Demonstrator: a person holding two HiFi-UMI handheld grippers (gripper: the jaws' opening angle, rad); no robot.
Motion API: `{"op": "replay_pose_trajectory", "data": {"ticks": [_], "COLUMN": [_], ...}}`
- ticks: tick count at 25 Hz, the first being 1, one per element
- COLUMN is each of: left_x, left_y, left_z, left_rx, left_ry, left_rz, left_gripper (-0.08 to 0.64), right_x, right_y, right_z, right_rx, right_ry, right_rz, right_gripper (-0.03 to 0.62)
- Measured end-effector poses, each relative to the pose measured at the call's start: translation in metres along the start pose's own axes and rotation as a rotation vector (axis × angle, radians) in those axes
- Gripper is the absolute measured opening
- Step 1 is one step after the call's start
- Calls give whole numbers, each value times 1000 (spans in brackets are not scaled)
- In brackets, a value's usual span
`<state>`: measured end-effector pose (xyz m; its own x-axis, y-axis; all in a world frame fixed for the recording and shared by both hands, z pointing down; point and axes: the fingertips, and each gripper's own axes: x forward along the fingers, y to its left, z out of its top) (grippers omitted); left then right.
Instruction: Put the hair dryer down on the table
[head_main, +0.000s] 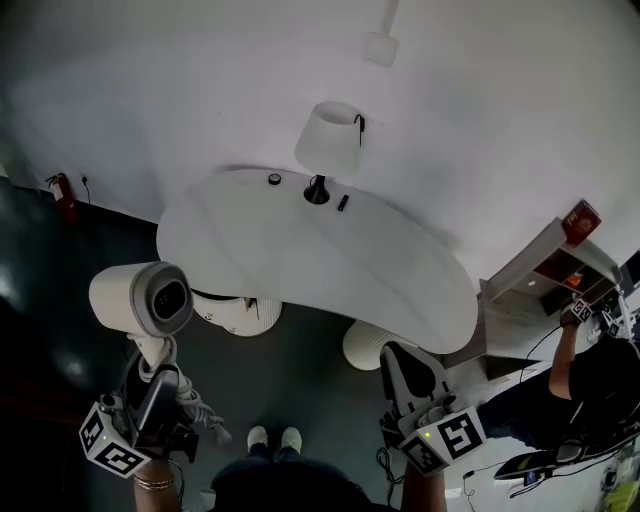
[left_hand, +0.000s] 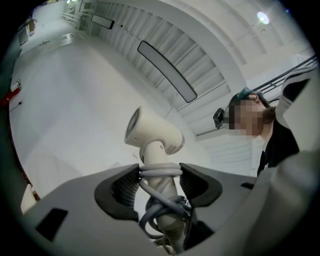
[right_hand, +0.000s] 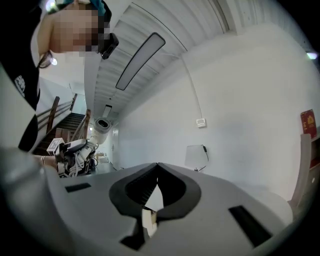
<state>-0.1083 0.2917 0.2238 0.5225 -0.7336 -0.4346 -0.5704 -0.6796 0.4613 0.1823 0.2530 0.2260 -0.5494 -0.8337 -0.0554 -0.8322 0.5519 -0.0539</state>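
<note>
Left gripper (left_hand: 160, 174) fingers (left_hand: 120, 189) clamp the hair dryer (head_main: 145, 298) by its cord-wrapped handle, held in the air off the desk's (head_main: 300, 262) near left edge. Right gripper (right_hand: 158, 167) fingers (right_hand: 142, 187) pressed together, empty, off the desk's near right edge.

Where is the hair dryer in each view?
Head view: hair dryer lower left, held by the left tool.
Left gripper view: hair dryer centre, handle between the jaws.
Right gripper view: hair dryer small, at left.
Shared landmark: white lamp, head and right gripper views.
</note>
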Motion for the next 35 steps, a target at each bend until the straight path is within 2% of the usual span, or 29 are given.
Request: {"op": "replay_pose_trajectory", "data": {"ticks": [11, 17, 22, 29, 35], "left_x": [11, 15, 13, 6, 39], "left_y": [5, 1, 7, 17, 48], "left_z": [-22, -22, -27, -31, -2], "left_rx": [-1, -6, -24, -15, -8], "left_ry": [-43, -66, -75, -75, -19], "left_rz": [13, 23, 37, 25, 12], "left_gripper": [262, 262, 262, 262, 262], "right_x": [5, 6, 4, 4, 48], "right_y": [-27, -33, -44, -49, -43], "right_z": [-12, -14, -26, -46, -31], "right_rx": [-19, -11, 36, 4, 16], "right_ry": [-2, 14, 40, 66, 79], "right_rz": [42, 60, 39, 5, -6], "right_gripper": [18, 18, 18, 18, 18]}}
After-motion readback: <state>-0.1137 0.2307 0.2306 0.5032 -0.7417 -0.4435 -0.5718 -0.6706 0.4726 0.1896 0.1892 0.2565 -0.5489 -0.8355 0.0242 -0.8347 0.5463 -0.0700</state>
